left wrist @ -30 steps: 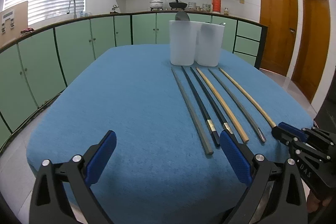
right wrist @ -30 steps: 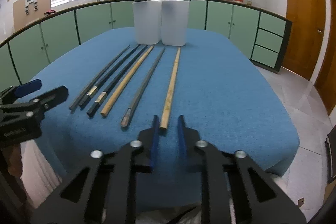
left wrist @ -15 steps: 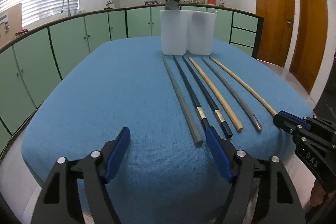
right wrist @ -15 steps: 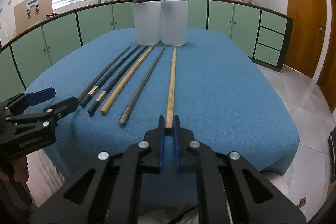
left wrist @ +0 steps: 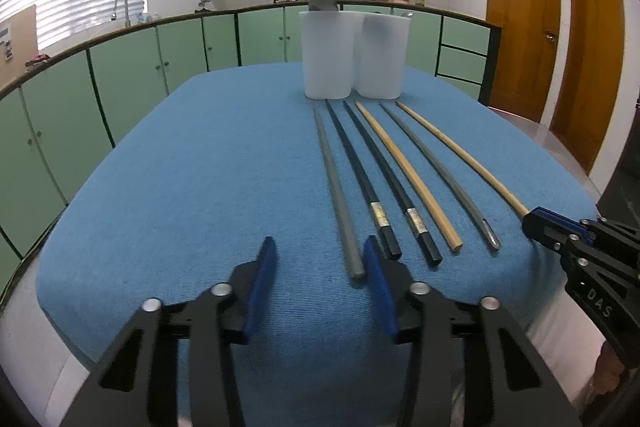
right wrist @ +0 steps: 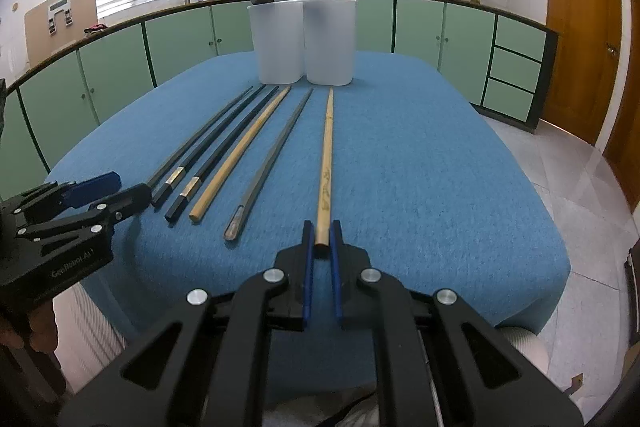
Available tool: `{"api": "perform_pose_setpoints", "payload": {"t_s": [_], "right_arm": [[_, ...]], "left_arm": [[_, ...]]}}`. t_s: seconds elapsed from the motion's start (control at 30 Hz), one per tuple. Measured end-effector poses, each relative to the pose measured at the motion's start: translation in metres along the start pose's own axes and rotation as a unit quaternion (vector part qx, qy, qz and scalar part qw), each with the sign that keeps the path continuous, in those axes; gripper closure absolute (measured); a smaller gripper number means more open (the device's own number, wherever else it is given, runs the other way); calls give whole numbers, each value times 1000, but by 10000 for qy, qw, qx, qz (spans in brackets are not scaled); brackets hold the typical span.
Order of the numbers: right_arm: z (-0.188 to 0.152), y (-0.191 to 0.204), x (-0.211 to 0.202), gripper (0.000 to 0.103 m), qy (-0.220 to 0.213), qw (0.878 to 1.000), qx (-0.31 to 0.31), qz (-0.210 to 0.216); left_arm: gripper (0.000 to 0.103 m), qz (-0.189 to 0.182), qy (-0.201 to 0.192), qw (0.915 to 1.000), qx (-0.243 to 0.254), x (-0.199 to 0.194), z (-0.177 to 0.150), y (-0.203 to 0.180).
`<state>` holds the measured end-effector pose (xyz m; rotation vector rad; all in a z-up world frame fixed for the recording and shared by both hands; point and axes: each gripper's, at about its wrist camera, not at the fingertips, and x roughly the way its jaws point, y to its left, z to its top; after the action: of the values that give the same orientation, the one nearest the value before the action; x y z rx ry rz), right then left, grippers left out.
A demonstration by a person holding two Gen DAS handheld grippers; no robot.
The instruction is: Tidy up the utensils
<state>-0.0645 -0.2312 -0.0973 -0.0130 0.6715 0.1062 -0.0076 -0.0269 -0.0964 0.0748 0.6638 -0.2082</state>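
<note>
Pinching the rightmost bamboo chopstick (right wrist: 325, 171) in my right gripper (right wrist: 321, 247) for the far cups (right wrist: 329, 39), I'm closing the left gripper (left wrist: 320, 269), still empty, around the near end of the grey chopstick (left wrist: 336, 195).

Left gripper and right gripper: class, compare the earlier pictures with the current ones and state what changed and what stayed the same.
The left gripper has just been closing, its fingers drawing in beside the grey chopstick, which lies just inside the right-hand finger, not yet pinched. The right gripper tightened onto the end of the bamboo chopstick and is shut on it. The other chopsticks and the two white cups have not moved.
</note>
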Motion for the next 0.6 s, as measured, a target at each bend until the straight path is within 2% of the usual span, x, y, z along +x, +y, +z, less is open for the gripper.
{"api": "perform_pose_setpoints", "payload": {"t_s": [0.07, 0.13, 0.2, 0.47, 0.6], "right_arm": [[0, 0, 0, 96, 2, 10000, -3, 10], [0, 0, 0, 95, 1, 10000, -3, 16], [0, 0, -1, 94, -12, 10000, 8, 6], [-2, -1, 1, 92, -15, 10000, 41, 36], [-3, -2, 2, 96, -21, 10000, 58, 29]], "left_arm": [[73, -52, 32, 10000, 30, 1, 1, -1], [87, -133, 64, 9999, 40, 2, 2, -2], [94, -161, 81, 9998, 24, 2, 2, -1], [95, -188, 77, 9998, -42, 2, 1, 0], [95, -174, 61, 9998, -57, 1, 1, 0]]}}
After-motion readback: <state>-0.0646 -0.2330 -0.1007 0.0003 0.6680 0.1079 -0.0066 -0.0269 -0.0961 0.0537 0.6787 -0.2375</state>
